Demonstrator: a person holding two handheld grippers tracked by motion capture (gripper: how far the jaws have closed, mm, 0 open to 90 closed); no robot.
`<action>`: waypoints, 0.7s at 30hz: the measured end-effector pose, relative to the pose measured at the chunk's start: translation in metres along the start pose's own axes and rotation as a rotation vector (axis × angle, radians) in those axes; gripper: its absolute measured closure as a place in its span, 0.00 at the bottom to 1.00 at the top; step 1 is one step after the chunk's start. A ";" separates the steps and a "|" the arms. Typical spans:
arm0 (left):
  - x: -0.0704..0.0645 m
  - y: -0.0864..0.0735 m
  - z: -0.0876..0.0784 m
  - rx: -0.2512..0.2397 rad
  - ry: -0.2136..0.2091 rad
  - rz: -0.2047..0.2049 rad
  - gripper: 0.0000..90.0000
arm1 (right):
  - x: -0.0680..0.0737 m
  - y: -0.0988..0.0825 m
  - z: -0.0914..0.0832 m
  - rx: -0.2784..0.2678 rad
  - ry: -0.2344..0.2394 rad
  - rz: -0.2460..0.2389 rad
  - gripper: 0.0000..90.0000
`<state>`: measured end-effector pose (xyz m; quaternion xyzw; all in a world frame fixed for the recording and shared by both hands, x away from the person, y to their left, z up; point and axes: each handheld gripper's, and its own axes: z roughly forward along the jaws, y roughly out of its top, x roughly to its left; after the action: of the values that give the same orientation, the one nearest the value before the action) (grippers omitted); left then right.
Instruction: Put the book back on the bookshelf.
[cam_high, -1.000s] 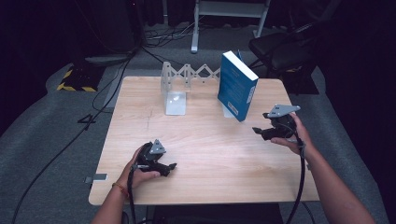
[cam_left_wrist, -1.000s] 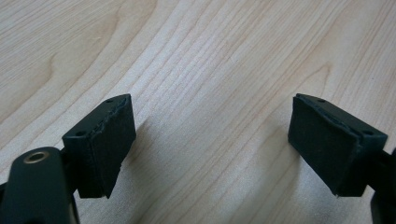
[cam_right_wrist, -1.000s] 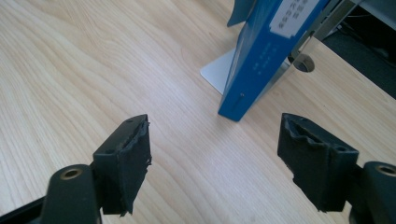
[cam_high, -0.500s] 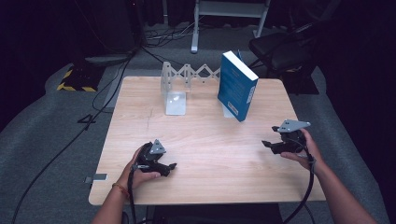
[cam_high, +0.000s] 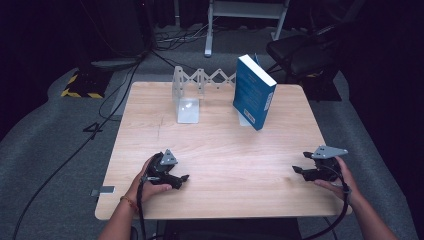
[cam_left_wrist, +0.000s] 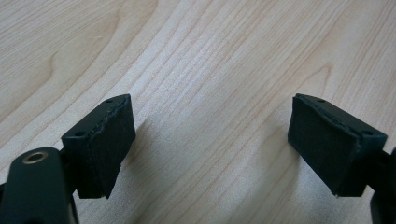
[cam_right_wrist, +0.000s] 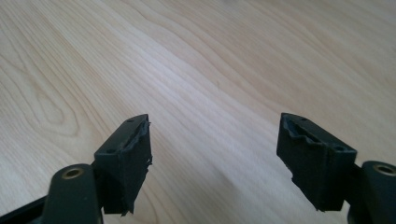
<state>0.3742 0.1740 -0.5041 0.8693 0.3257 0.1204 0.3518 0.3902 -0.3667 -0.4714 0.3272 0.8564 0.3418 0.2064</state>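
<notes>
**Both grippers low on the table, nothing in either one**

So here's the setup: the person has the left gripper (cam_high: 184, 177) parked on the near left part of the wooden table (cam_high: 225, 150), hand wrapped around it, jaws pointing toward the middle of the tabletop. In the left gripper view its pads (cam_left_wrist: 105, 140) stand wide apart with just bare wood grain between them, so it's open and empty.

The right gripper (cam_high: 296, 171) sits at the near right edge of the table, also pointing inward. In the right gripper view the jaws gape about as wide, plain wood between them again, and its pads (cam_right_wrist: 128, 158) look a bit chewed up along the edges. Nothing is gripped there either.

The blue book (cam_high: 254, 91) stands upright at the far side of the table, right of centre, with its top tilted slightly. It's well apart from both grippers. Just left of it there's a white metal bookend rack (cam_high: 187, 97) with a zigzag accordion piece running across toward the book; I can't tell whether the book actually touches it.

Off the table, cables run across the grey carpet (cam_high: 60, 145).
</notes>
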 end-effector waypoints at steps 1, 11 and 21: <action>0.000 0.000 0.000 0.000 -0.001 -0.001 0.17 | -0.002 -0.006 -0.003 -0.005 -0.008 0.027 0.28; 0.000 0.000 0.000 0.002 -0.001 0.000 0.17 | -0.019 -0.047 -0.004 0.022 -0.028 0.189 0.23; 0.001 0.001 0.001 0.000 -0.001 0.000 0.17 | -0.018 -0.051 -0.003 -0.010 -0.035 0.208 0.22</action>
<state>0.3751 0.1737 -0.5041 0.8693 0.3255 0.1201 0.3522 0.3793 -0.4091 -0.5038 0.4192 0.8124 0.3599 0.1863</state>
